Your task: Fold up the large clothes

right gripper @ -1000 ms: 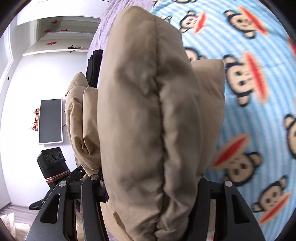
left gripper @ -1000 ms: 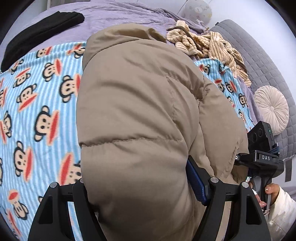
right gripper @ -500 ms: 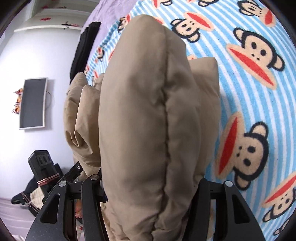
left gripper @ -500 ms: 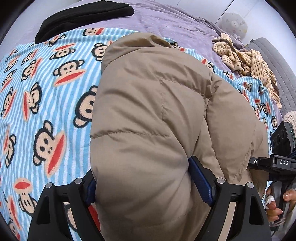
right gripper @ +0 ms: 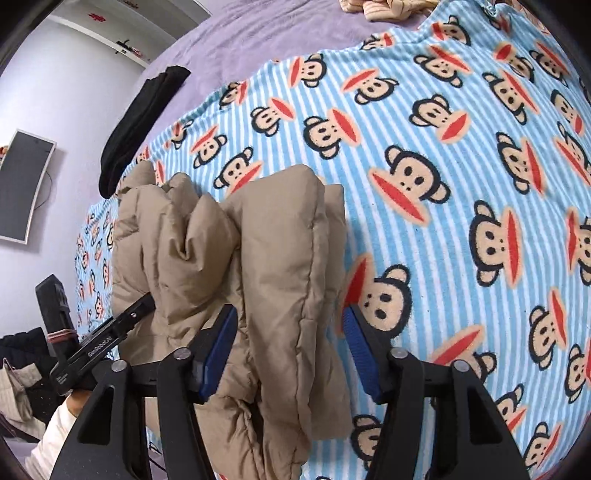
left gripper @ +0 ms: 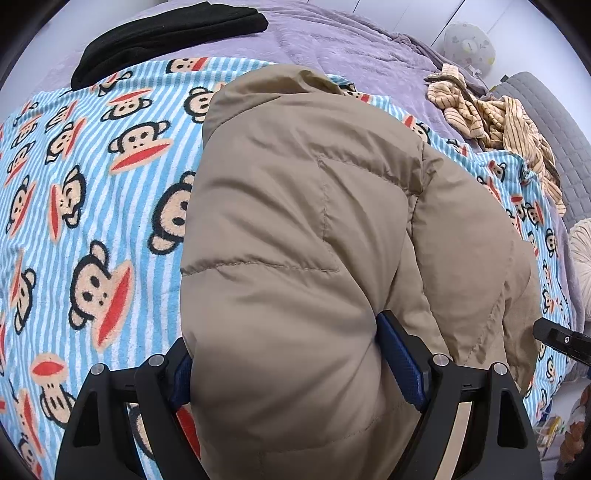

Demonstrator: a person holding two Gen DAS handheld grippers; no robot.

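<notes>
1. Far to the upper left of the left tongs (left gripper: 291, 363), a folded black garment (left gripper: 166, 35) lies on the purple bedspread (left gripper: 354, 48).
2. Left of and beneath those tongs spreads the blue-striped monkey blanket (left gripper: 92, 206).
3. The left tongs are clenched on a thick fold of the tan puffer jacket (left gripper: 306, 236), whose bulk rises straight ahead of them and fills the middle of the left wrist view; the blue pads (left gripper: 399, 360) press into its sides.
4. Up and to the right of them, a striped cream garment (left gripper: 498, 122) sits crumpled at the blanket's far edge.
5. In the right wrist view, the left tongs (right gripper: 107, 341) show at lower left, their tips against the tan puffer jacket (right gripper: 280, 266).
6. The right tongs (right gripper: 290, 350) have a bunched edge of the jacket between their jaws; the left pad touches it, but a gap shows at the right pad, so whether they grip cannot be told.
7. Right of them, the monkey blanket (right gripper: 461, 166) lies flat.
</notes>
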